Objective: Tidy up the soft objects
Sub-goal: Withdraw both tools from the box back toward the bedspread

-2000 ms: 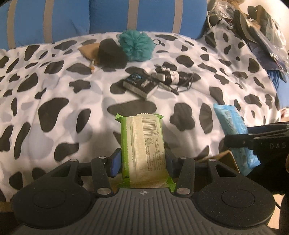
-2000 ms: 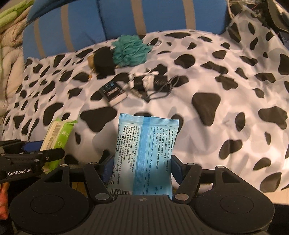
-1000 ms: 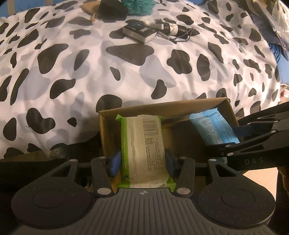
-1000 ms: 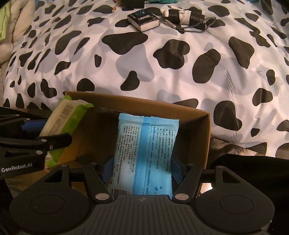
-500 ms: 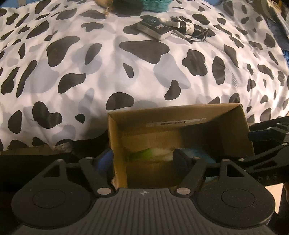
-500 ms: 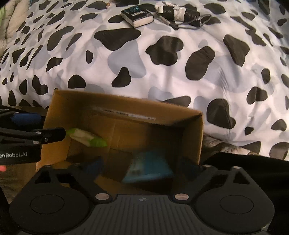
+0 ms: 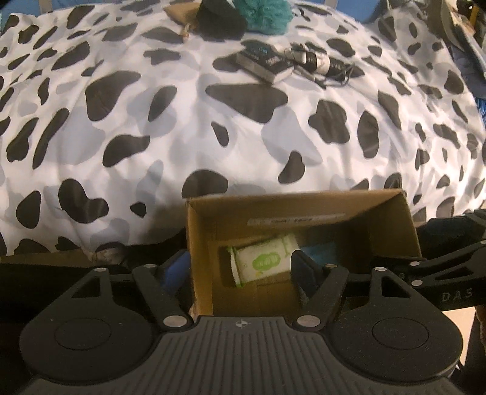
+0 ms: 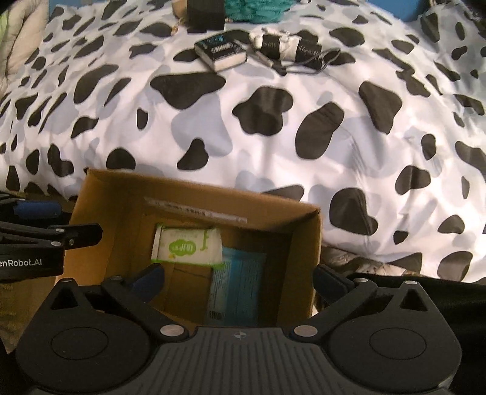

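An open cardboard box point(image 7: 391, 212) point(image 8: 306, 243) stands at the near edge of the cow-print bed. A green-and-white wipes pack point(image 7: 264, 261) point(image 8: 188, 247) and a blue wipes pack point(image 7: 319, 250) point(image 8: 237, 288) lie on its bottom. My left gripper point(image 7: 240, 270) is open and empty above the box's left part. My right gripper point(image 8: 238, 281) is open and empty above the box's right part. Each gripper shows at the edge of the other's view.
On the cow-print bedspread point(image 7: 152, 121) at the far side lie a teal bath pouf point(image 7: 264, 13), a black soft object point(image 7: 220, 19), a small dark book point(image 7: 264, 62) point(image 8: 221, 50) and a bundle of cables point(image 7: 319, 63) point(image 8: 288, 47). Blue striped pillows lie beyond.
Both grippers carried their packs from the bed to over the box, opened and dropped them. Both packs now lie on the box bottom and both grippers are empty.
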